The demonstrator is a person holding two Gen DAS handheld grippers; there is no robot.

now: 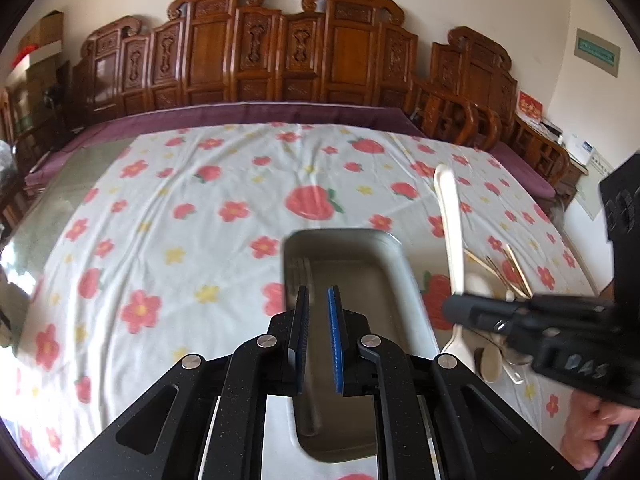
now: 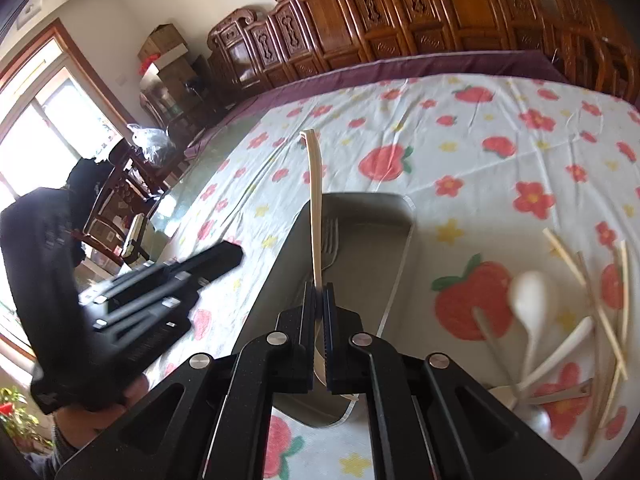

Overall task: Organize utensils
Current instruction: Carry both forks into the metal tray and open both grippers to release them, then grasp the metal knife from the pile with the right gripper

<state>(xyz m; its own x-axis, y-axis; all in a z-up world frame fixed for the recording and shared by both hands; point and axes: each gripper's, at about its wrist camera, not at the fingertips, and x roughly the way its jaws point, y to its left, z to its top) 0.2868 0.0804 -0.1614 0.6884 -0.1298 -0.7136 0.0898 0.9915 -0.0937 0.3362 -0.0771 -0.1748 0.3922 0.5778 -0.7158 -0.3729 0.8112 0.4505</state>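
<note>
The right claw (image 2: 319, 294) is clenched on a white spoon (image 2: 314, 204) above the metal tray (image 2: 396, 240); the left claw (image 1: 319, 308) hangs released over the tray, fork (image 2: 331, 240) inside.

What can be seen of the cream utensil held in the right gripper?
The cream utensil is a long, slim, slightly curved handle of pale plastic-looking material. The right gripper is shut on its lower part, and it stands nearly upright with the free end up, above the metal tray. A fork lies in the tray behind it. The left wrist view shows the handle rising from the gripper at a slight tilt. Its working end is hidden, so its type cannot be told.
</note>
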